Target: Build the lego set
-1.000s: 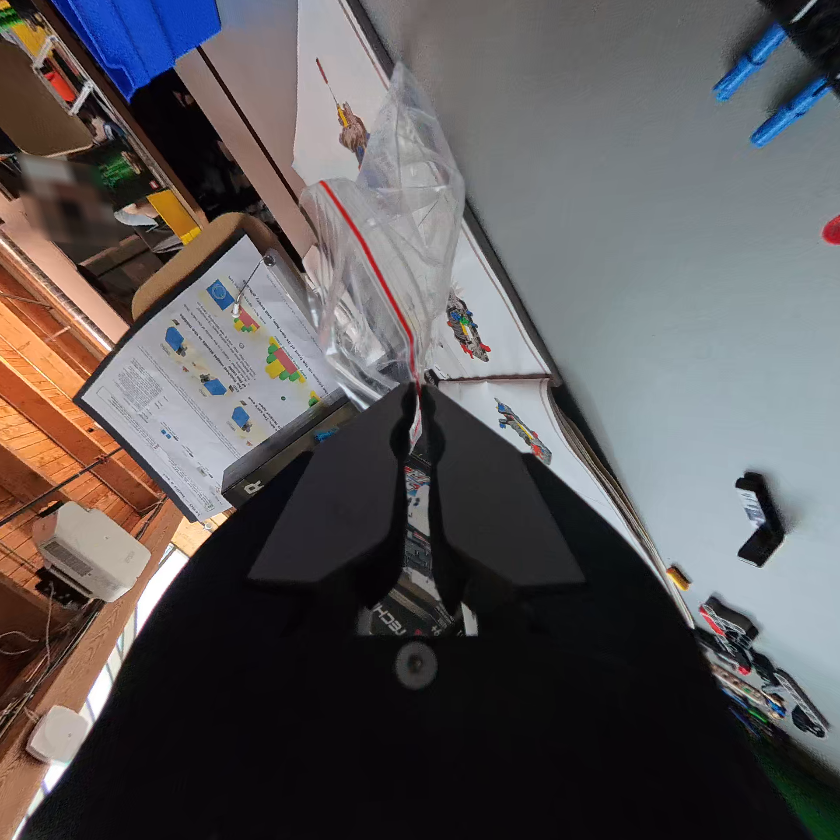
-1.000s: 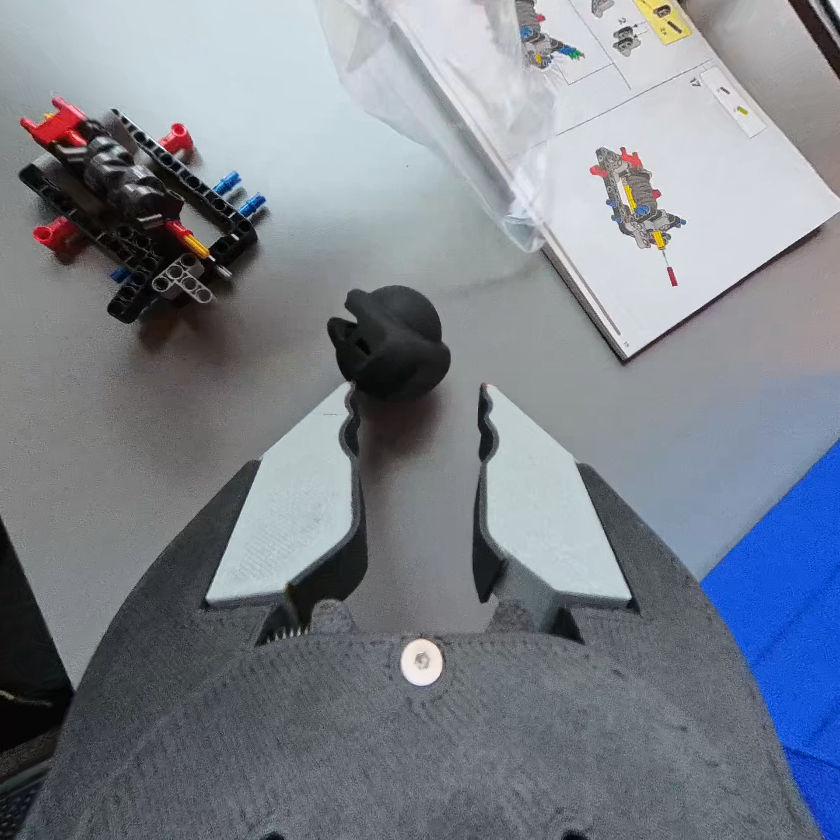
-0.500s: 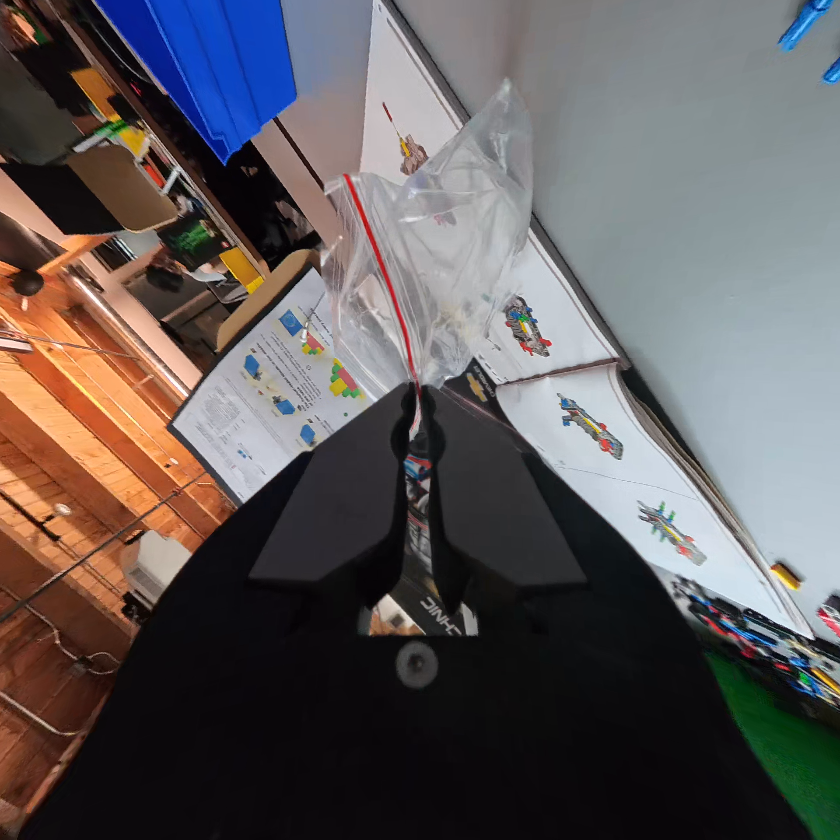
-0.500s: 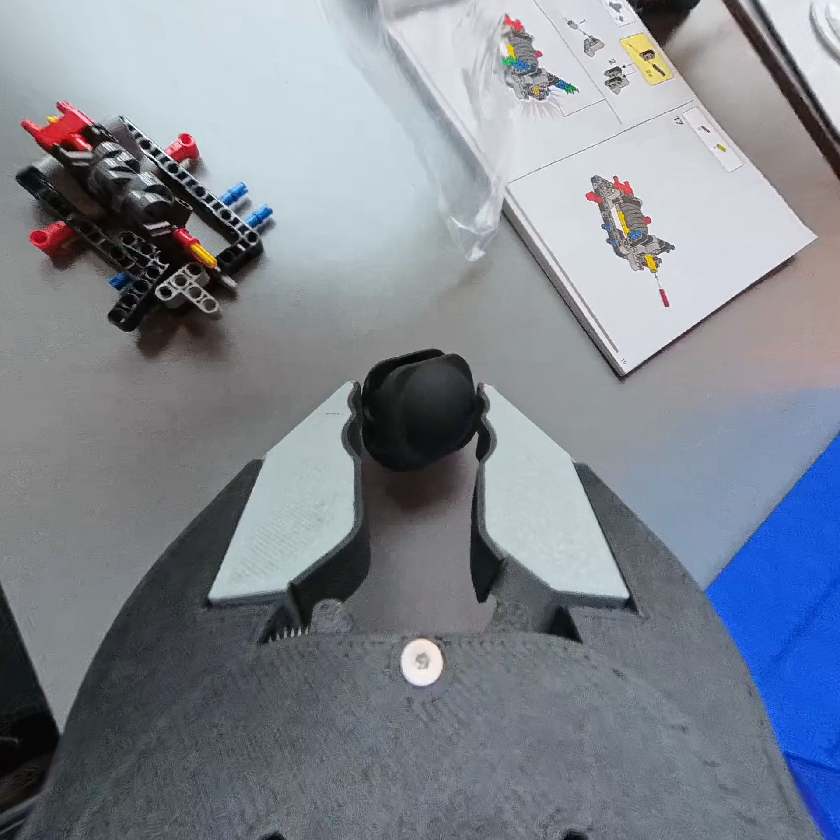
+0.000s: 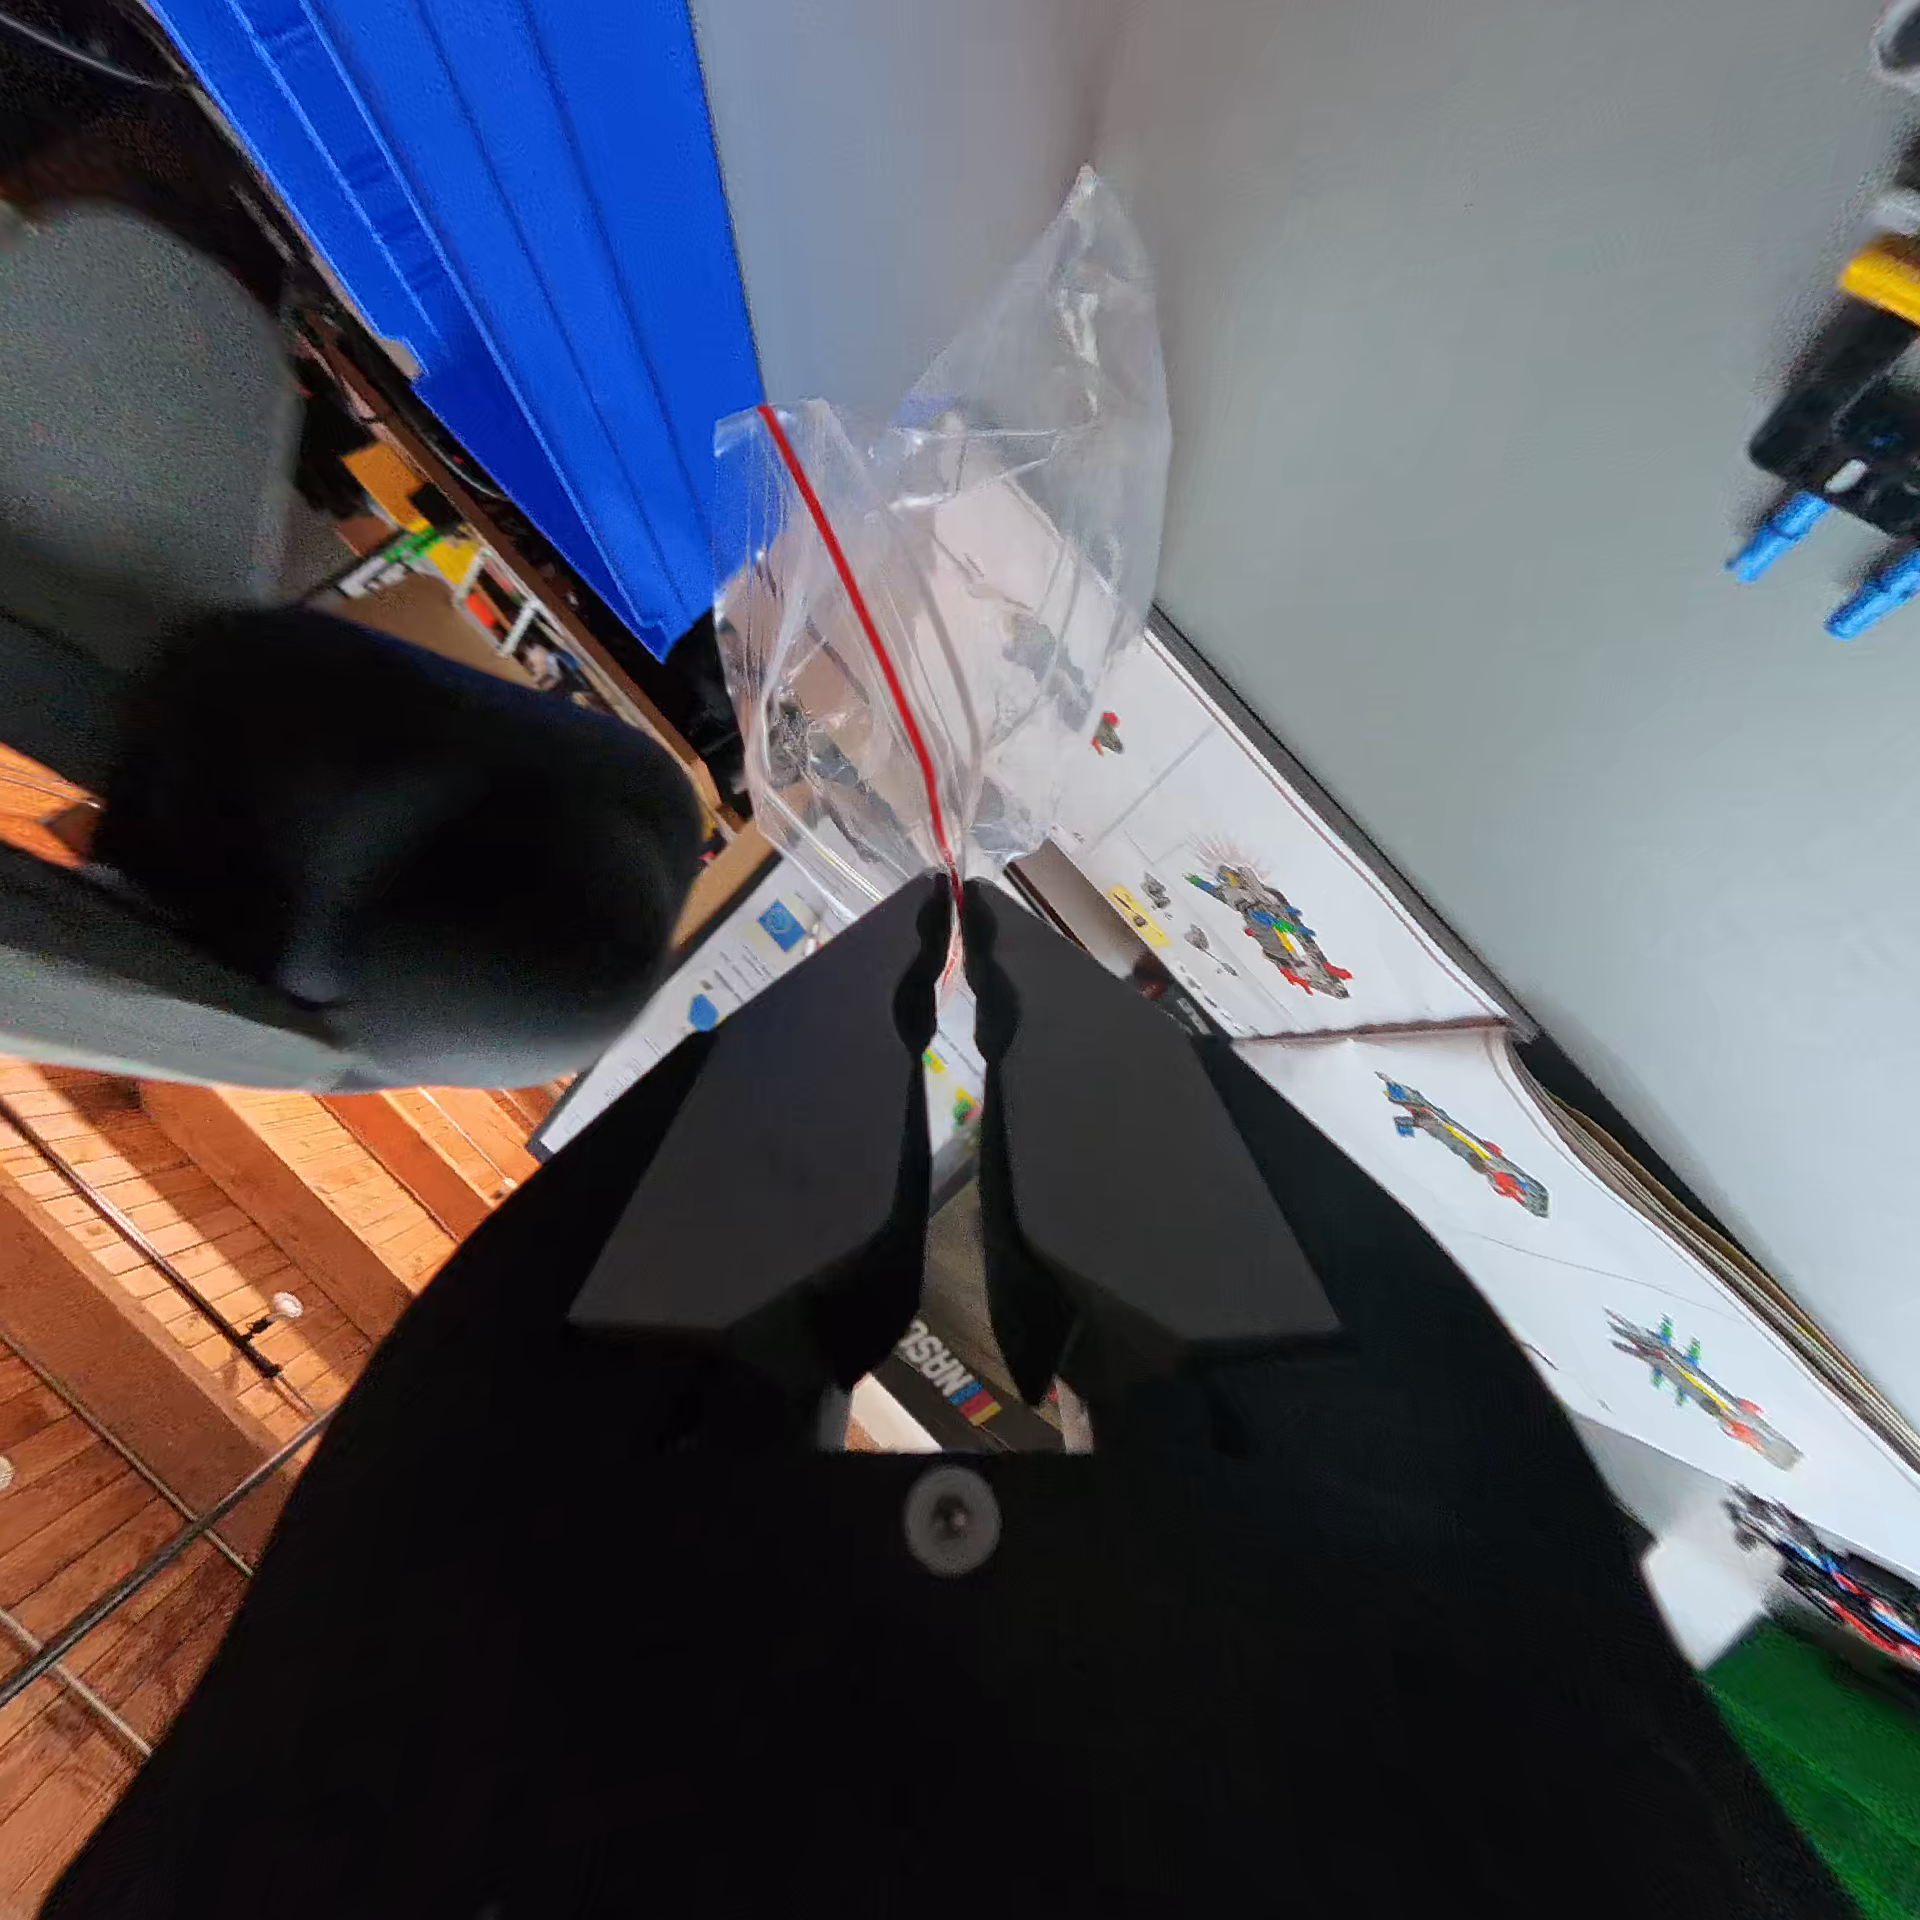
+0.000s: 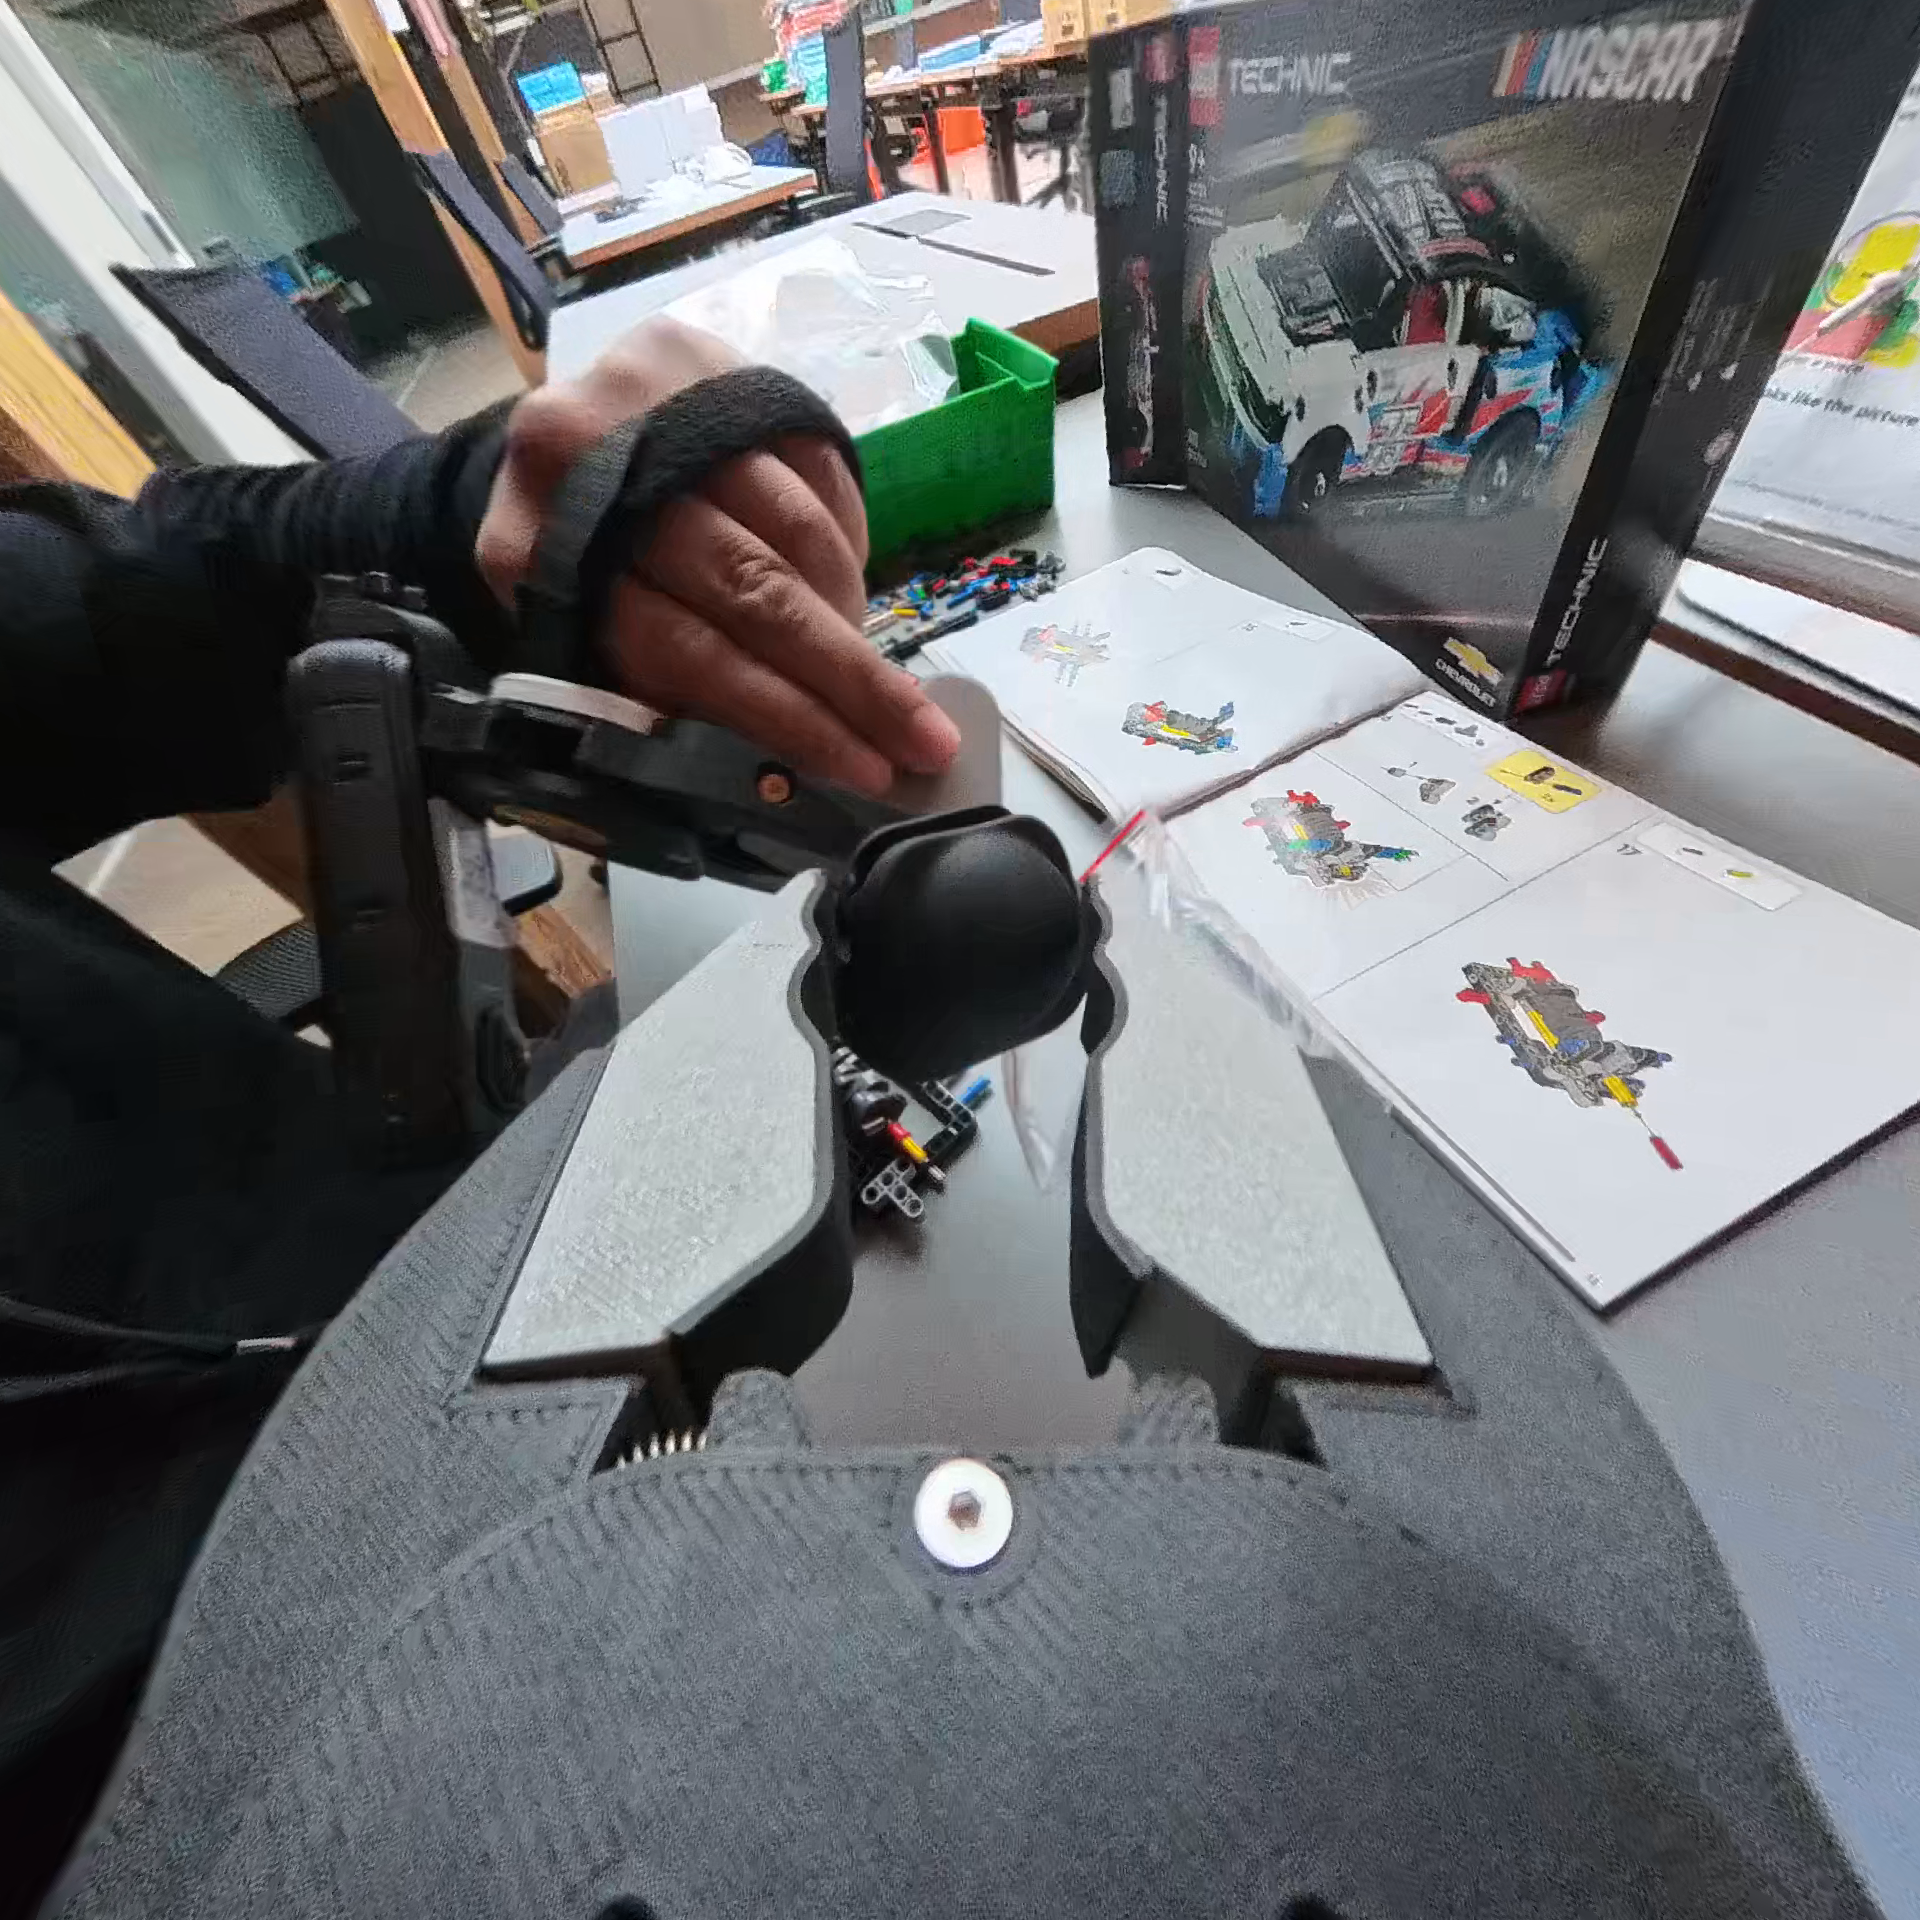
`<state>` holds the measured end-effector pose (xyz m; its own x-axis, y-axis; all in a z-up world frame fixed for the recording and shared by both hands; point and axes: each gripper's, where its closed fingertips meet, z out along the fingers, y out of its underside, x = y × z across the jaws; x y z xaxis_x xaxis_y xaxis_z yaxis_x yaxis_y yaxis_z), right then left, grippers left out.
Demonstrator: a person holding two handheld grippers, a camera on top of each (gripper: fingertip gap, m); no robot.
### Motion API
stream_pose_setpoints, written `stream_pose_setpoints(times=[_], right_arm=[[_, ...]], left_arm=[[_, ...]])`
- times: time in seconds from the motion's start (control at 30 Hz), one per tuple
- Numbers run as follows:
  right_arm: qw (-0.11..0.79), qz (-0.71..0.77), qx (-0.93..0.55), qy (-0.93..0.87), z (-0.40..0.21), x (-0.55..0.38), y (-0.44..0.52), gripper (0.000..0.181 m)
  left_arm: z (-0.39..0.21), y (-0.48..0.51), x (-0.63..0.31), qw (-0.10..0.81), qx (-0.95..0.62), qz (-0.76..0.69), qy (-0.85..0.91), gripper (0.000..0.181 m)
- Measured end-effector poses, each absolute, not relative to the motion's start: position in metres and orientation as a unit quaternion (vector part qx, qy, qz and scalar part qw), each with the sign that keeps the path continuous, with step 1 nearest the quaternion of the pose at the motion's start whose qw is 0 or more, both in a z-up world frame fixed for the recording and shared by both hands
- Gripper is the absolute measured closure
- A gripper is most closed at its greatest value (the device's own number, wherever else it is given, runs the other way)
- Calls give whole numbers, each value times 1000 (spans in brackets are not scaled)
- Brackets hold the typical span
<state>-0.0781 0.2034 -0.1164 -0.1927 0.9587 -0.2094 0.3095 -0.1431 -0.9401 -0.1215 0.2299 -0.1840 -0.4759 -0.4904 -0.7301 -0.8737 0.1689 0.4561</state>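
Observation:
My left gripper [image 5: 954,896] is shut on the edge of a clear zip bag [image 5: 966,582] with a red strip and holds it in the air. My right gripper [image 6: 956,961] is shut on a black rounded part [image 6: 956,935], lifted off the table next to the bag [image 6: 1205,925]. It shows blurred at the left of the left wrist view [image 5: 364,831]. The left gripper [image 6: 727,795], held by a hand, sits just left of the part. The partly built black, red and blue lego frame [image 6: 904,1143] lies on the table under my right fingers and also shows in the left wrist view [image 5: 1849,416].
An open instruction booklet [image 6: 1507,987] lies on the grey table to the right. The lego set box [image 6: 1403,312] stands behind it. A green bin [image 6: 966,447] and several loose small parts [image 6: 956,592] are at the back. A blue bin [image 5: 520,260] is at the table's edge. The left gripper's tips are roughly 8 centimeters from the right gripper's.
My right gripper closed on the black rounded part and lifted it from the table up beside the bag. My left gripper swung the bag toward the right gripper.

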Motion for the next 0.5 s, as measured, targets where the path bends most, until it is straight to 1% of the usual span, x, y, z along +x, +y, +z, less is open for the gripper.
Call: stream_pose_setpoints(times=[0.03,0.1,0.27,0.4,0.47,0.5], right_arm=[[307,511,-567,-568,-120,-82,210,138],[305,479,-595,-568,-134,-87,224,138],[291,352,-618,-640,-173,-80,225,139],[317,216,-621,-683,-199,-80,242,137],[321,212,-612,-691,-198,-86,240,135],[325,215,-610,-690,-195,-89,241,138]], left_arm=[[-183,229,-116,224,-459,444,736,181],[-179,229,-105,251,-451,439,735,181],[-185,230,-103,274,-450,432,732,181],[-189,227,-85,330,-475,373,726,181],[-188,230,-84,346,-484,361,718,181],[-186,234,-86,354,-484,368,711,181]])
